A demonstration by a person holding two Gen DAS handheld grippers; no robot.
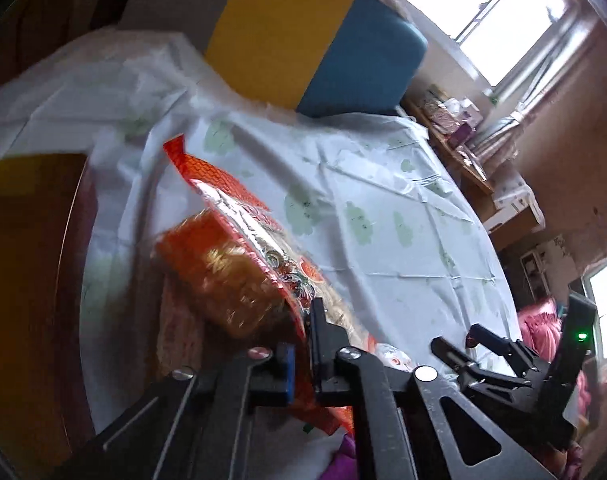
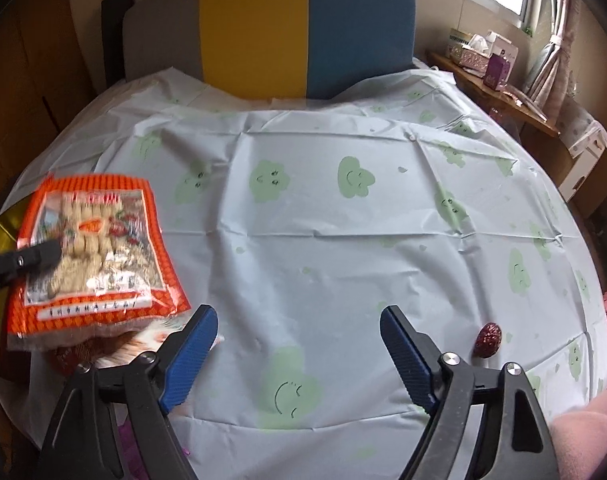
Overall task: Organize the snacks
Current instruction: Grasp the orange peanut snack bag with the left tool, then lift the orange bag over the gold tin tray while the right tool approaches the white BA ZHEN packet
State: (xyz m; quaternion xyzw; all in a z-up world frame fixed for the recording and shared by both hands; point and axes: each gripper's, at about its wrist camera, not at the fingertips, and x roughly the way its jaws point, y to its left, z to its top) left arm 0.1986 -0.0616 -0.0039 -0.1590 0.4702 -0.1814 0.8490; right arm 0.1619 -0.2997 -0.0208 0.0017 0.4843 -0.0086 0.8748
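The step in hand looks like the pick-up of one snack: the left gripper [image 1: 301, 354] has its jaws pressed together on the edge of an orange snack bag [image 2: 93, 256], which the right wrist view shows at the near left of the table, lifted at a tilt over other packets. The bag is thin crinkly plastic with an orange checked border and a clear window, through which pale, knobbly pieces show; it is flat and floppy, so it would likely sag and swing from a pinch on one edge. The right gripper [image 2: 299, 354] hangs over the bare middle of the table with its blue ribbed fingers [image 2: 191, 360] spread wide and nothing between them. A small wrapped sweet [image 2: 488, 339], dark red and glossy, lies on the tablecloth [image 2: 343, 248] just to the right of it. The cloth is smooth pale plastic, creased in squares, printed with green smiling clouds. A golden tray [image 1: 27, 280] with a shiny curved rim sits at the far left edge. The next move probably calls for carrying the bag toward that tray without letting it slip, while the free gripper could take the sweet.
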